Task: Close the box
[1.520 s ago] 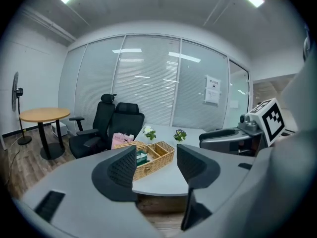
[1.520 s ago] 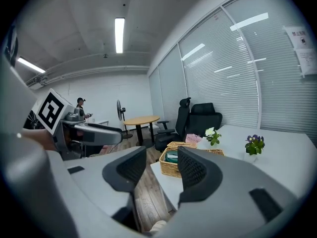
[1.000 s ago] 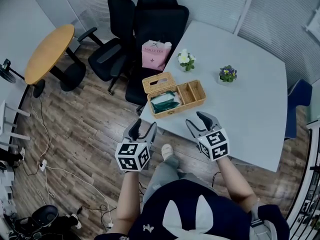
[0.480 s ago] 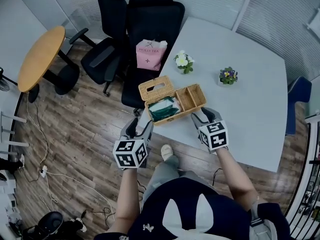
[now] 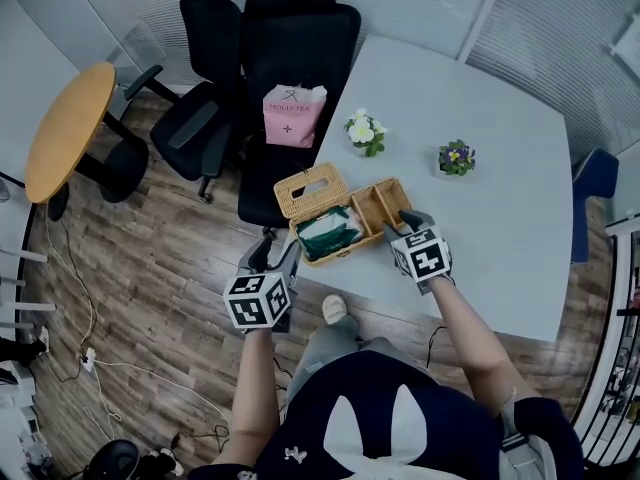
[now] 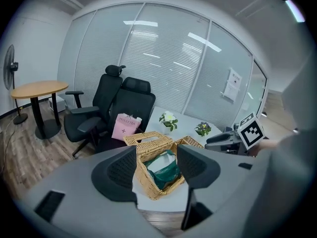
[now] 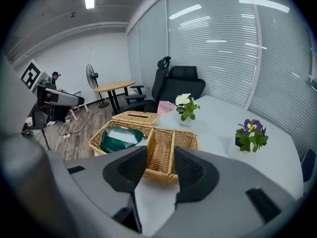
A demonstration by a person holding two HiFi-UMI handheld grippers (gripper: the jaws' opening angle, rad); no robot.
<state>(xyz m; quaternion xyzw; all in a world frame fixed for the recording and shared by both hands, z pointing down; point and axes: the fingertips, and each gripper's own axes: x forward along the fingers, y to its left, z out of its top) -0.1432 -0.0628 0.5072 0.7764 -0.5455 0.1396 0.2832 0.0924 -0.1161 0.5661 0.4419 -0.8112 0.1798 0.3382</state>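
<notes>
A wicker box [image 5: 385, 200] stands near the white table's front left corner. Its slotted lid [image 5: 308, 189] is swung open to the far left, and a green packet [image 5: 328, 231] lies in the left compartment. My right gripper [image 5: 403, 223] is at the box's near right end; its jaws are closing with nothing between them, and the empty divided compartment [image 7: 171, 138] lies just beyond. My left gripper [image 5: 272, 255] hovers open off the table's edge, left of and short of the box [image 6: 151, 182], with nothing between its jaws.
On the white table [image 5: 500, 208] stand a white-flower pot [image 5: 363, 128] and a purple-flower pot [image 5: 455, 155] beyond the box. A pink bag [image 5: 293, 115] sits on a black office chair [image 5: 295, 38] at the table's left. A round wooden table [image 5: 65, 128] stands far left.
Both grippers have moved forward toward the box. The right one has come up to the box's near right end; the left one has come close to the table's corner.
</notes>
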